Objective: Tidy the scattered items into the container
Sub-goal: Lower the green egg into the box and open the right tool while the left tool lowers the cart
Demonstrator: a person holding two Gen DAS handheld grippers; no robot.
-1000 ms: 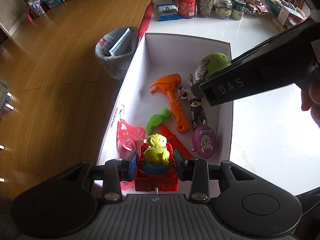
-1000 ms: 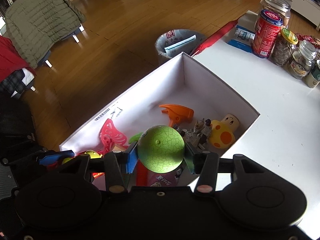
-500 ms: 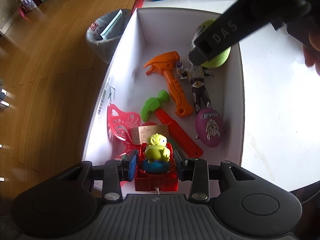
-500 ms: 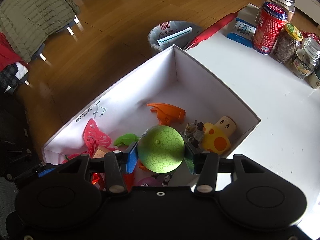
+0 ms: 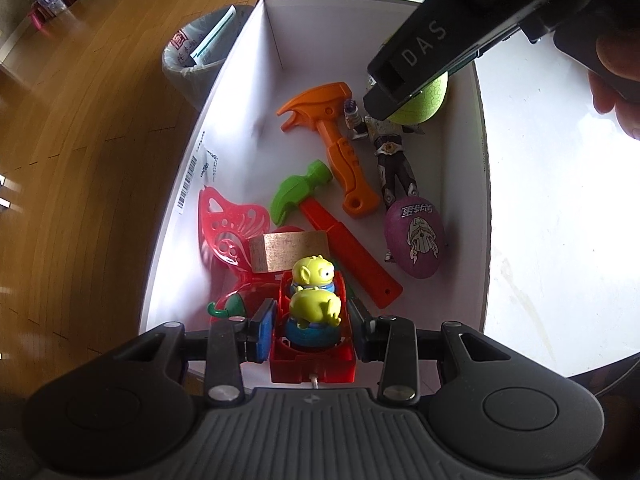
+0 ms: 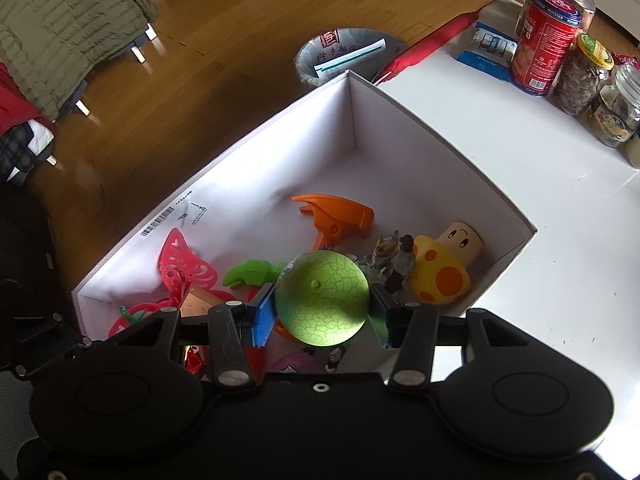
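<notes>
Grippers (image 5: 312,330) (image 6: 322,314) have sunk deeper into the box (image 5: 272,28).

Home: wooden floor (image 6: 224,60), food jars (image 6: 582,76)

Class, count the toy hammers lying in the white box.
2: an orange hammer toward the far end, and a green-headed hammer with a red handle nearer the middle. Others could be hidden under the toys.

White bench (image 6: 540,184) carries open white box (image 6: 460,152) at its edge; beyond the box: red can (image 6: 544,56), jars (image 6: 580,76), blue packet (image 6: 486,54), red folded umbrella (image 6: 428,46).
</notes>
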